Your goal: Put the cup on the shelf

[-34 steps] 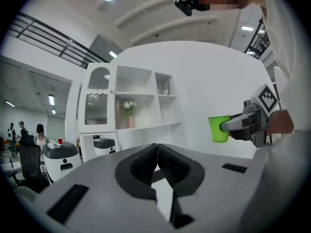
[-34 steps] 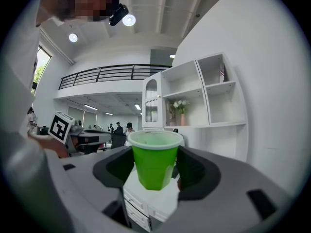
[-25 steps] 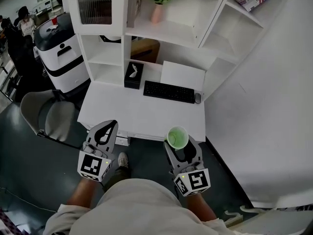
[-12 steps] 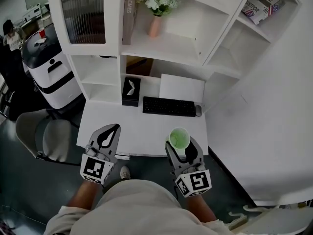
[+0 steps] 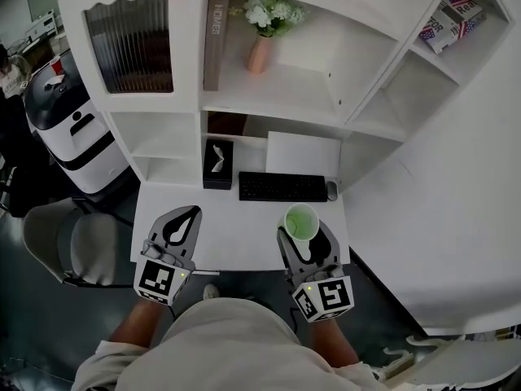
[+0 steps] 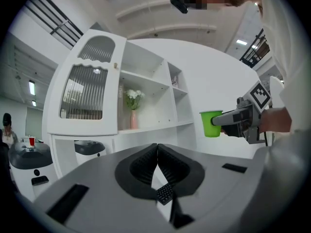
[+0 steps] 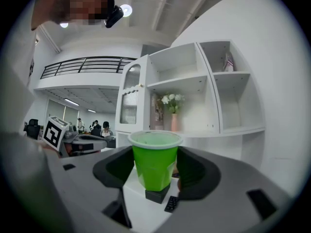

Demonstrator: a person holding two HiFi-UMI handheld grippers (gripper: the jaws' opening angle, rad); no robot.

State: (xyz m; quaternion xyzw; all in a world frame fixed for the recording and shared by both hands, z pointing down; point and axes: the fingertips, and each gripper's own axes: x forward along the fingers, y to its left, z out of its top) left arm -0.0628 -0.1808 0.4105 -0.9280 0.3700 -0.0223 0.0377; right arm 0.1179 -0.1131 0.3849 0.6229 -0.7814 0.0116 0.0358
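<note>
A tall white shelf unit [image 5: 285, 88] stands at the back of a white surface [image 5: 240, 230]; both arms reach out level towards it from the person's waist, side by side and well apart. The right claw [image 5: 303, 231] is grasping a small green plastic cup [image 7: 155, 164], one pad on each side of its wall; the cup stands upright, tapers to its base, has a paler rolled rim and shows a crease low on one side; it hangs over the front part of the surface, near the keyboard's right end and short of every shelf. The left claw [image 6: 156, 149] is clenched, its ribbed pads meeting at the tips with nothing between them. Each claw carries a cube printed with black-and-white square markers. A brown book [image 5: 216, 39] upright on the middle shelf has pale capitals down its spine, too small to read surely; a magazine [image 5: 452, 24] with a stars-and-stripes cover lies in the top right compartment.
</note>
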